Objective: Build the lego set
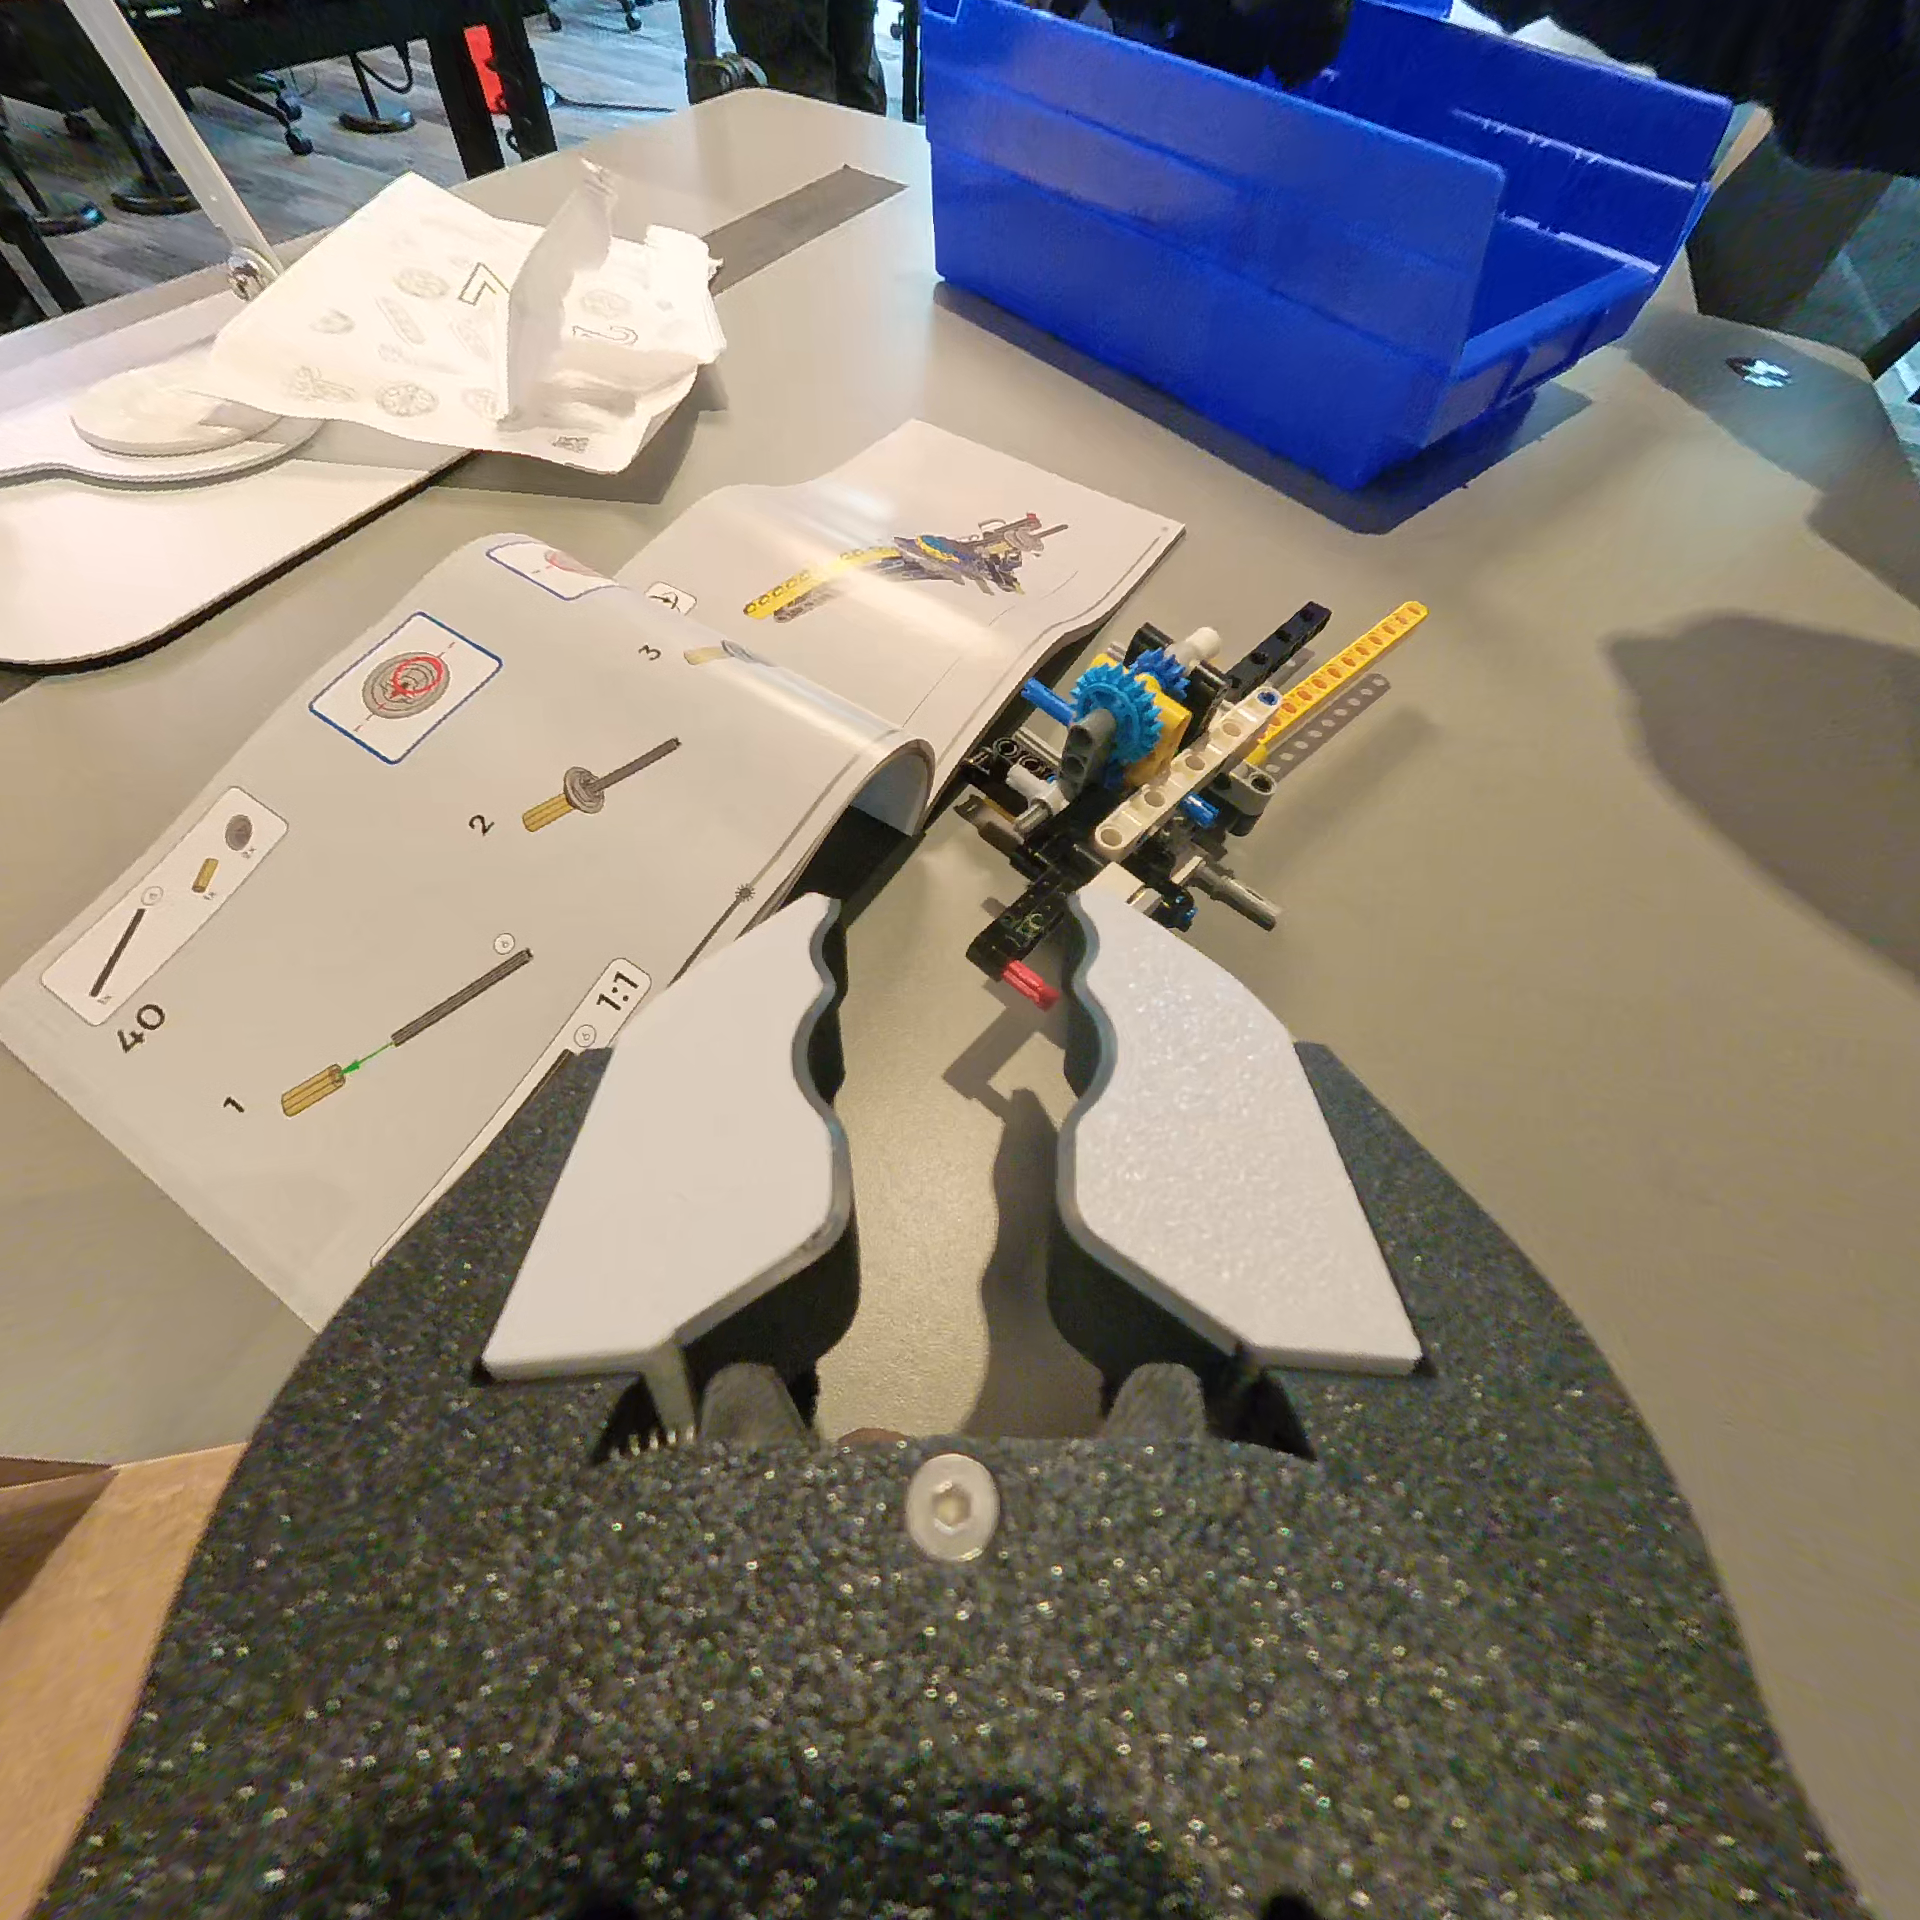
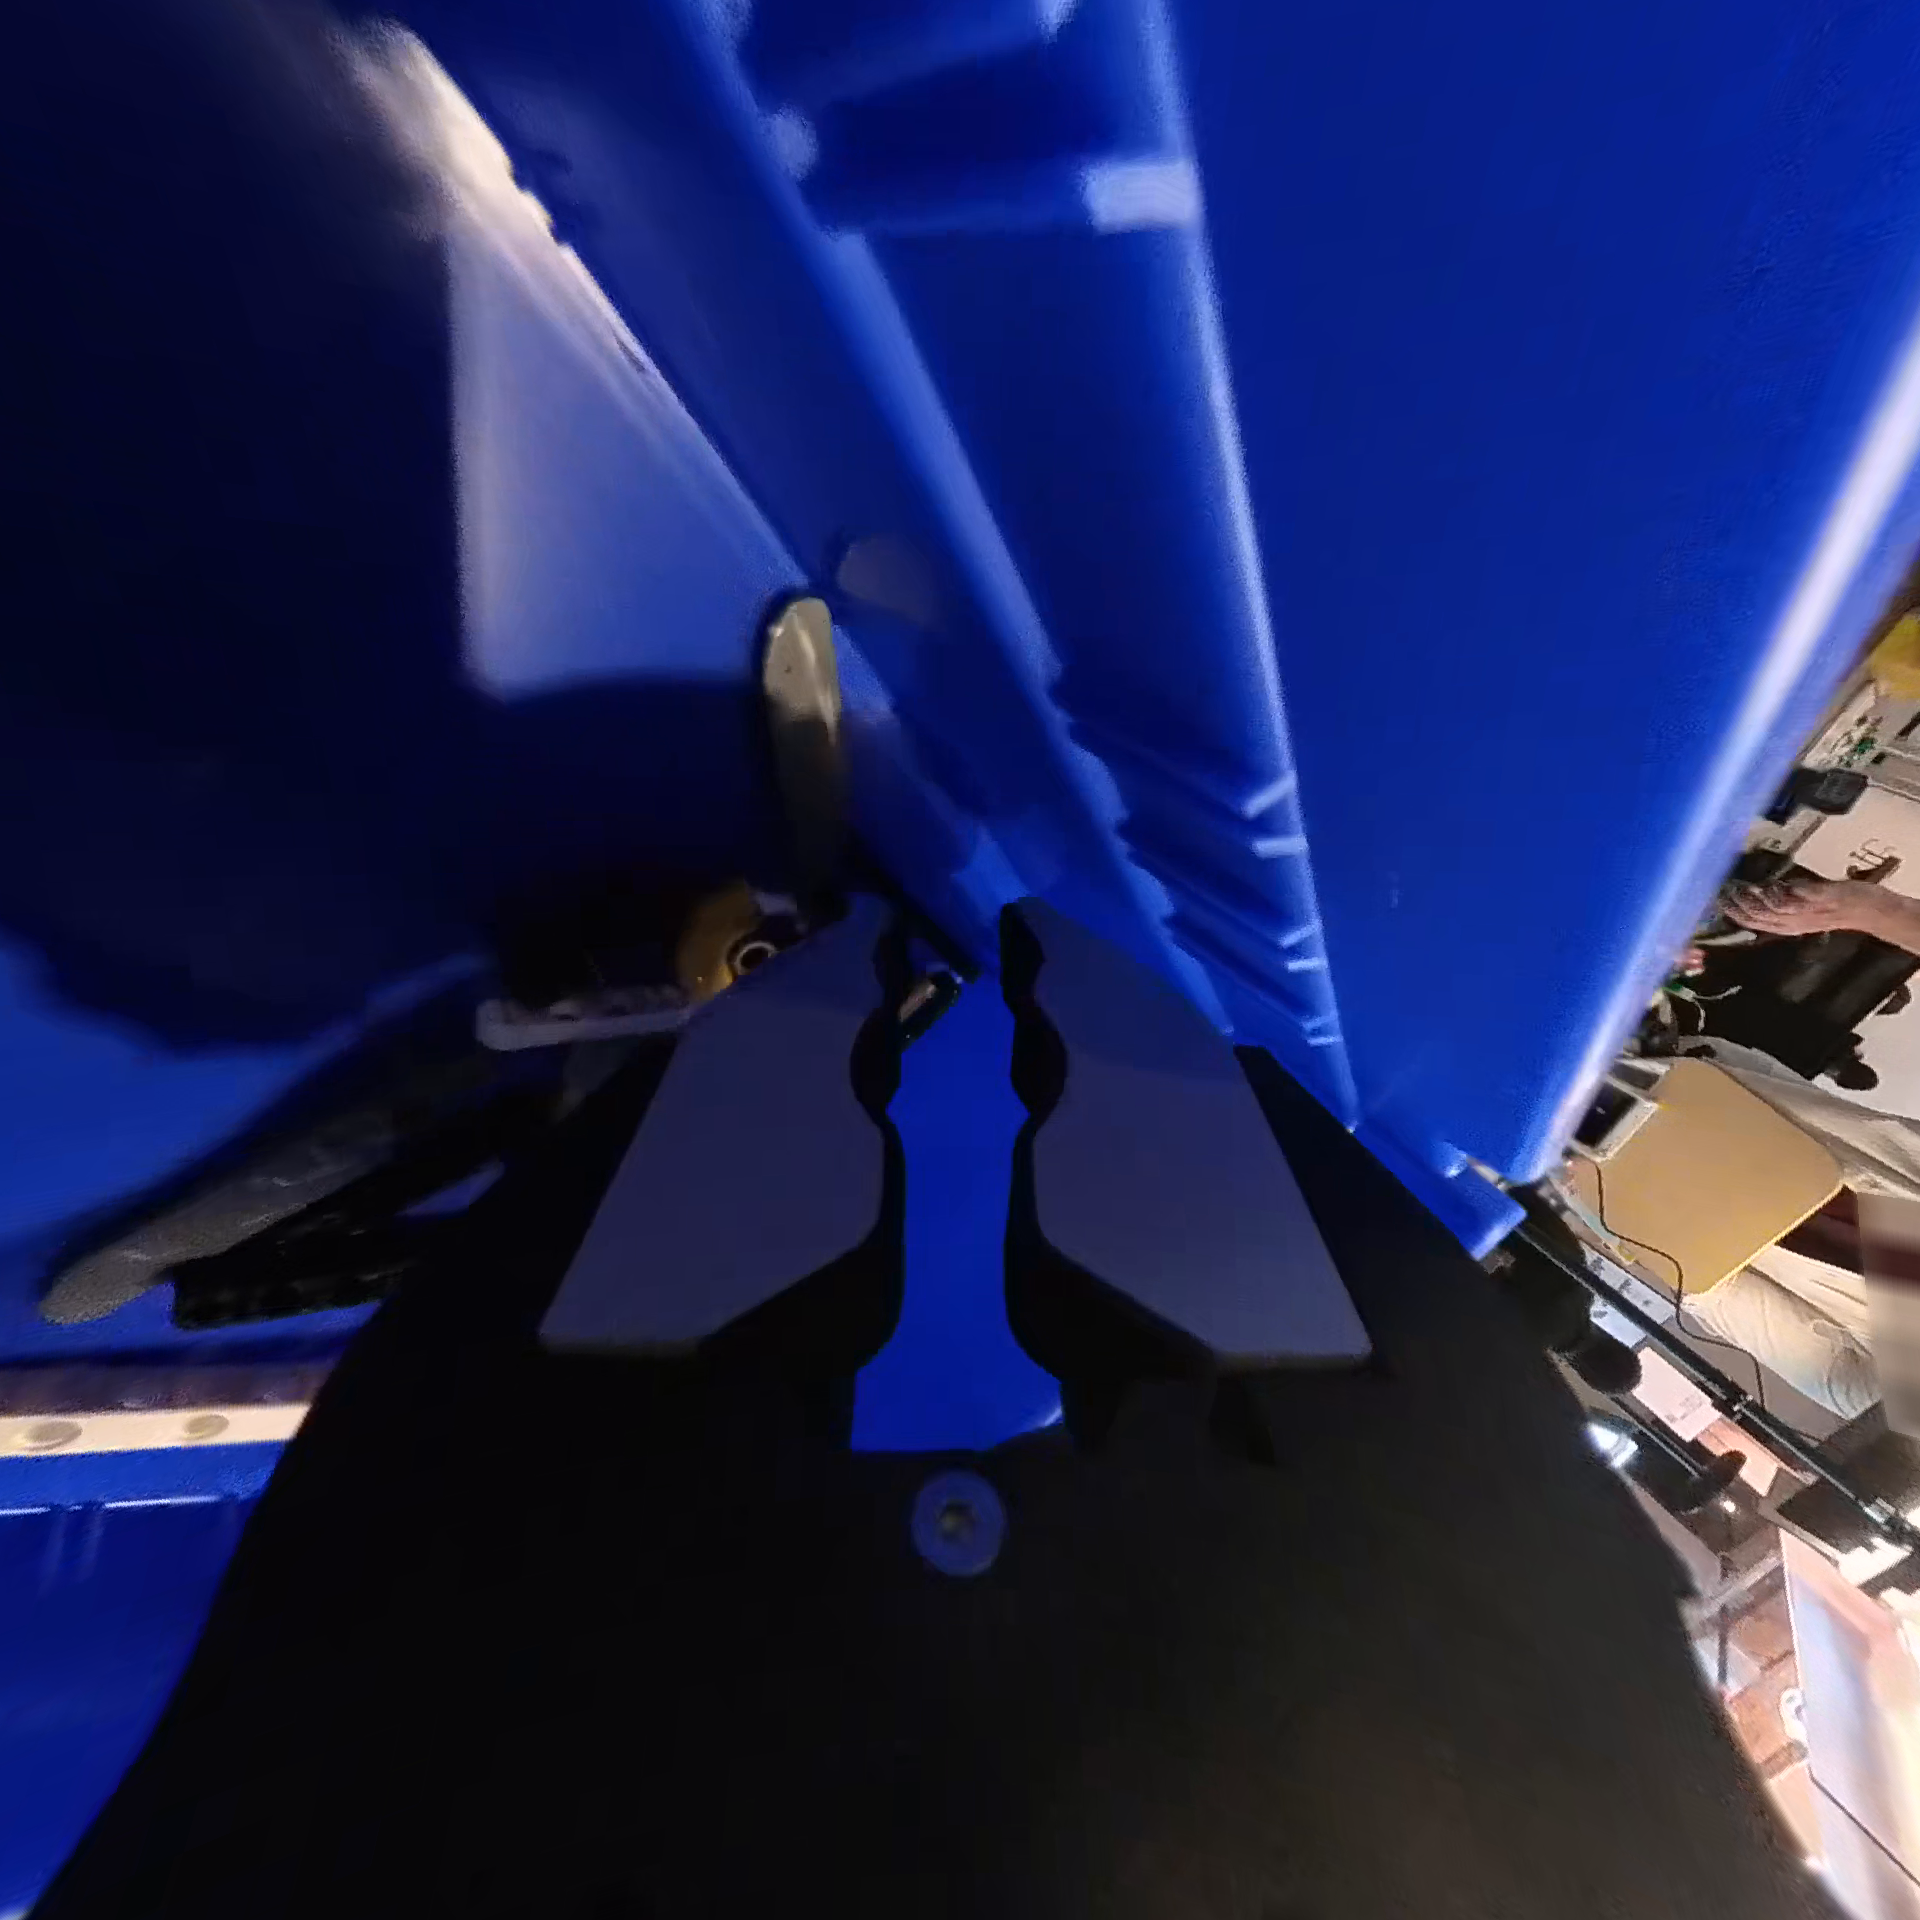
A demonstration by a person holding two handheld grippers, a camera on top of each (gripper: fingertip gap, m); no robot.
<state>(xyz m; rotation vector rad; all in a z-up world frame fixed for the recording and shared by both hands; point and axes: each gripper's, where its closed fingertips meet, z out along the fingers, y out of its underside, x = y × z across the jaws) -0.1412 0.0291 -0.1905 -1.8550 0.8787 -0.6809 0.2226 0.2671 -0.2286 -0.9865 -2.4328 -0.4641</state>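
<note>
Right now the right claw (image 2: 945, 961) is down inside the blue bin (image 1: 1299, 260) at the far right of the tabletop (image 1: 1558, 1143), nosing among loose pieces near the bin floor: a flat grey disc-like part (image 2: 800, 696) stands against the wall, a yellowish round piece (image 2: 727, 940) lies just left of the tips, and dark, blurred pieces sit nearer on the left. To my eye the step in hand is picking the next part, and the open instruction booklet (image 1: 468, 831) on the near left shows a tan sleeve, a dark axle and a grey disc. Doing it well means choosing one piece only, closing on its flat sides, and lifting straight up so the divider wall is not scraped. The right claw is spread by a narrow gap; something small and dark sits at its left tip, but whether it is gripped I cannot tell. The left claw (image 1: 951, 925) hovers low over the tabletop, spread moderately wide and holding nothing, its right finger just beside the near end of the half-built lego model (image 1: 1143, 769). That model lies mid-table against the booklet's right edge, with its blue gear (image 1: 1107, 712) facing up and its yellow beam (image 1: 1351, 660) pointing away. Torn paper bags (image 1: 468, 332) lie far left.
</note>
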